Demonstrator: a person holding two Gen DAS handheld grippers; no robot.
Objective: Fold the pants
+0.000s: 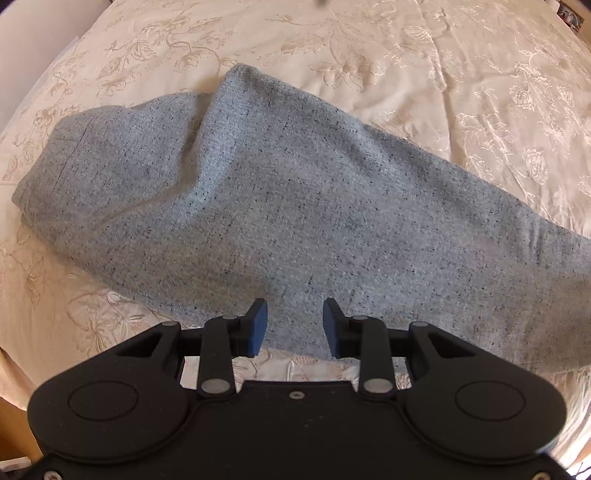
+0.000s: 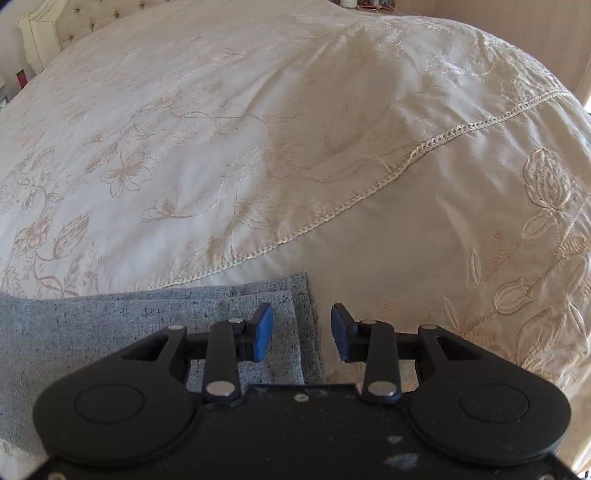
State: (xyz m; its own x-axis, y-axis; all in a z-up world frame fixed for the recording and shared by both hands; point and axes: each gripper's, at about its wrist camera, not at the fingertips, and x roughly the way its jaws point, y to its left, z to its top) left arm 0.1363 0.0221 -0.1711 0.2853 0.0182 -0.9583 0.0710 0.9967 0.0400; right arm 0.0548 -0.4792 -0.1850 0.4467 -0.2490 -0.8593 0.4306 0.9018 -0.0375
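Grey speckled pants (image 1: 280, 206) lie on the cream embroidered bedspread (image 1: 461, 74), folded lengthwise, with the waist at the left and the legs running off to the right. My left gripper (image 1: 294, 328) is open and empty, hovering over the near edge of the pants. In the right wrist view the stacked leg ends (image 2: 155, 325) lie at the lower left, two layers showing. My right gripper (image 2: 302, 332) is open and empty, above the right edge of the leg ends.
The bedspread (image 2: 258, 147) has a lace seam (image 2: 369, 192) running diagonally. A tufted headboard (image 2: 74, 18) stands at the far left. A wall shows at the far right. The bed edge drops off at the left in the left wrist view.
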